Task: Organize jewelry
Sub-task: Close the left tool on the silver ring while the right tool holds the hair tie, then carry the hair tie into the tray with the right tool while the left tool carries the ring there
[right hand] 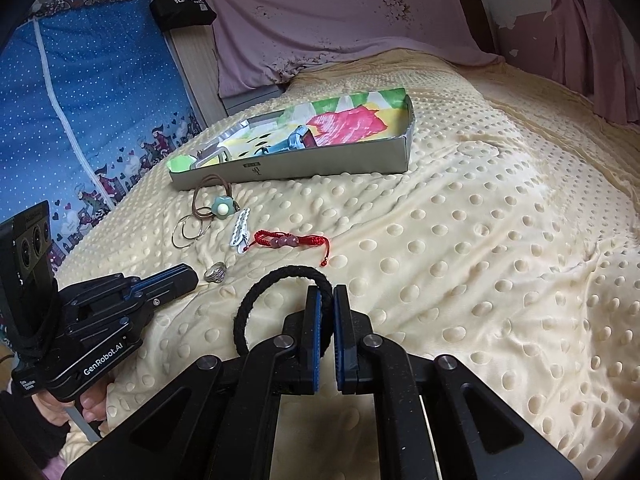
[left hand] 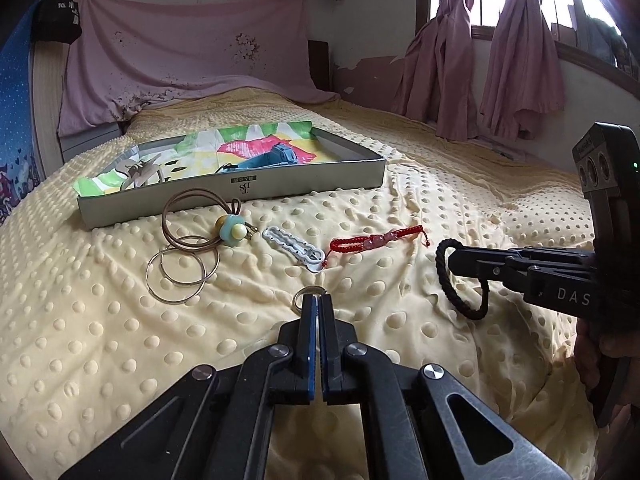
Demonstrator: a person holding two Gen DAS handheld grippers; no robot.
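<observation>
We are over a bed covered in a pale yellow dotted blanket [left hand: 120,340], and both claws are busy. Our left claw [left hand: 317,300] is pinched shut on a small silver ring [left hand: 308,292], which pokes out just past the fingertips, down at the blanket; from the right wrist view the same ring [right hand: 215,271] sits right at the tip of the left claw [right hand: 192,276]. Our right claw [right hand: 333,294] is clamped on a black braided cord bracelet [right hand: 260,292], the loop hanging out to the left of its fingers; in the left wrist view that bracelet [left hand: 444,276] rings the tip of the right claw [left hand: 450,258], just above the blanket.

Between us and the box, the rest lies in a loose row on the blanket: a red woven string bracelet with pink beads [left hand: 376,240], a white scalloped plastic hair clip [left hand: 292,246] touching its left end, then a brown cord necklace with a pale green flower pendant [left hand: 232,232], and a pair of thin gold hoop bangles [left hand: 180,276] overlapping under the cord.

Behind them sits a shallow grey cardboard box [left hand: 240,196] lined with bright green, yellow and pink paper. Inside it we see a blue watch-like item [left hand: 272,158] near the middle and a beige claw-style hair clip [left hand: 140,172] at the left end.

A person's fingers [right hand: 90,408] wrap the left handle.
</observation>
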